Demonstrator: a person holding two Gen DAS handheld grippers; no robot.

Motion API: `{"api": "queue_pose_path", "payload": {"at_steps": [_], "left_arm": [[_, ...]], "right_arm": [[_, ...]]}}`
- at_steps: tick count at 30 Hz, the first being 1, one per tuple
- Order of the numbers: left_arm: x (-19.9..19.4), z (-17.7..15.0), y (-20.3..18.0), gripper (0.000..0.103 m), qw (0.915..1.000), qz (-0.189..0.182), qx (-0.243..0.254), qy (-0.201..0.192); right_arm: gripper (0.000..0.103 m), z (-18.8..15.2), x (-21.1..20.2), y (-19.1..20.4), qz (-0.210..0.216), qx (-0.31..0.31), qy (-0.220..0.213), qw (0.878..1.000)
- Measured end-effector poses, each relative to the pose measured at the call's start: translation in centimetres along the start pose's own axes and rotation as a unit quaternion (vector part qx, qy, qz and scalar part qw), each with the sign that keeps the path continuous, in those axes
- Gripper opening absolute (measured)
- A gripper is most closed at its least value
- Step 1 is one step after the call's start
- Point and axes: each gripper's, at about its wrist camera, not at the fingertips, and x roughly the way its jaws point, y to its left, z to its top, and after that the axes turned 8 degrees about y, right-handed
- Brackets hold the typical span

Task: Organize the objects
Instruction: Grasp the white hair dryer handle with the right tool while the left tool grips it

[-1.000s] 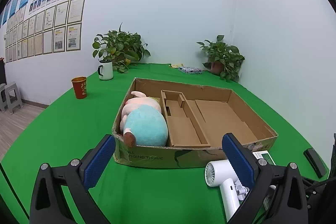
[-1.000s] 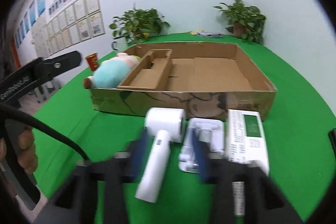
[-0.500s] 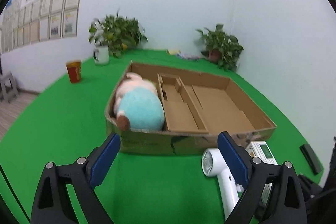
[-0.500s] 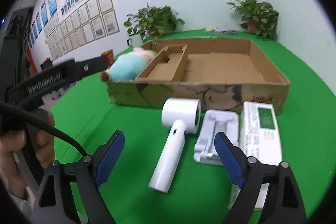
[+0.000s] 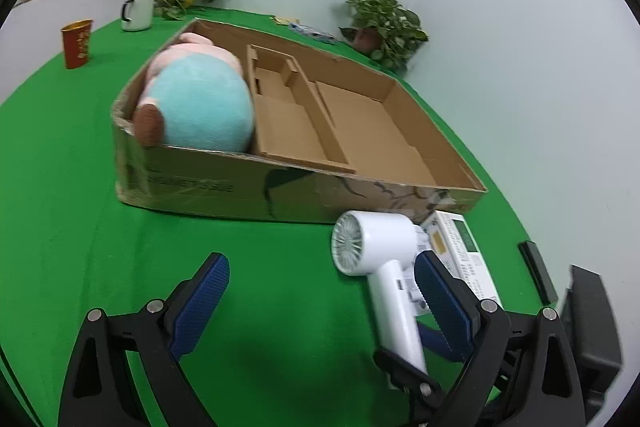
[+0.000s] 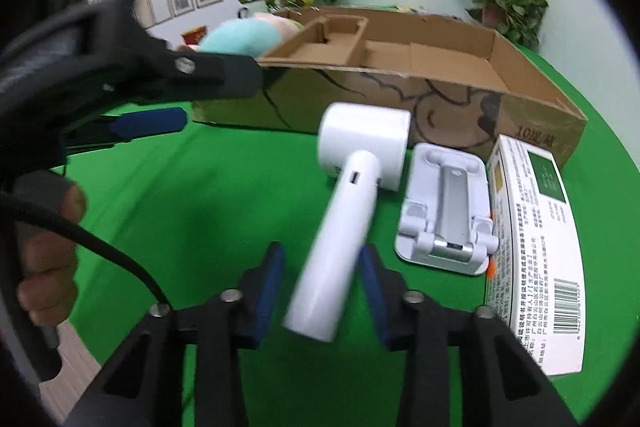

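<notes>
A white hair dryer (image 6: 352, 195) lies on the green table in front of a cardboard box (image 6: 440, 99); it also shows in the left wrist view (image 5: 384, 267). My right gripper (image 6: 322, 275) straddles the dryer's handle, its blue pads close on both sides, still with small gaps. My left gripper (image 5: 320, 303) is open and empty, low over the table left of the dryer. A teal and pink plush toy (image 5: 196, 99) lies in the left compartment of the box (image 5: 280, 195). A white holder (image 6: 444, 215) and a white carton (image 6: 536, 235) lie right of the dryer.
A red cup (image 5: 76, 43) and a white mug (image 5: 138, 11) stand at the far left. Potted plants (image 5: 384, 23) stand at the back by the wall. A black flat device (image 5: 538, 271) lies at the table's right edge.
My right gripper has moved forward and narrowed around the dryer's handle. My left gripper has dipped lower and closer to the table and the box.
</notes>
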Motion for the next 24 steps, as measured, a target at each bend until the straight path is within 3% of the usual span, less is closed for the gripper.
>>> {"api": "queue_pose_path", "payload": {"at_steps": [3, 7, 8, 10, 11, 18, 21, 24], "left_arm": [[0.3, -0.2, -0.4, 0.093, 0.9998, -0.013, 0.008, 0.009], [1.0, -1.5, -0.6, 0.093, 0.9972, -0.063, 0.007, 0.039], [1.5, -2.1, -0.6, 0.090, 0.9953, -0.079, 0.008, 0.055], [2.3, -2.7, -0.5, 0.086, 0.9920, -0.104, 0.006, 0.072], [3.0, -3.0, -0.5, 0.083, 0.9894, -0.118, 0.003, 0.085], [6.4, -2.8, -0.2, 0.079, 0.9743, -0.180, -0.025, 0.134], [7.5, -2.5, 0.2, 0.074, 0.9724, -0.180, -0.040, 0.142], [8.0, -2.4, 0.0, 0.071, 0.9696, -0.189, -0.032, 0.152]], "right_arm": [[0.030, -0.4, -0.4, -0.1, 0.008, 0.006, 0.006, 1.000], [0.030, -2.6, -2.0, 1.2, 0.020, -0.007, 0.021, 1.000], [0.034, -3.2, -2.4, 1.5, 0.029, -0.012, 0.022, 0.999], [0.057, -3.7, -2.4, 1.6, 0.050, -0.008, 0.025, 0.998], [0.059, -3.8, -2.3, 1.6, 0.055, -0.005, 0.022, 0.998], [0.059, -2.1, -1.4, 1.0, 0.044, 0.002, 0.011, 0.999], [0.058, -1.8, -0.3, 0.7, 0.062, 0.001, 0.018, 0.998], [0.042, -1.8, -0.4, 0.3, 0.064, 0.012, 0.020, 0.998]]}}
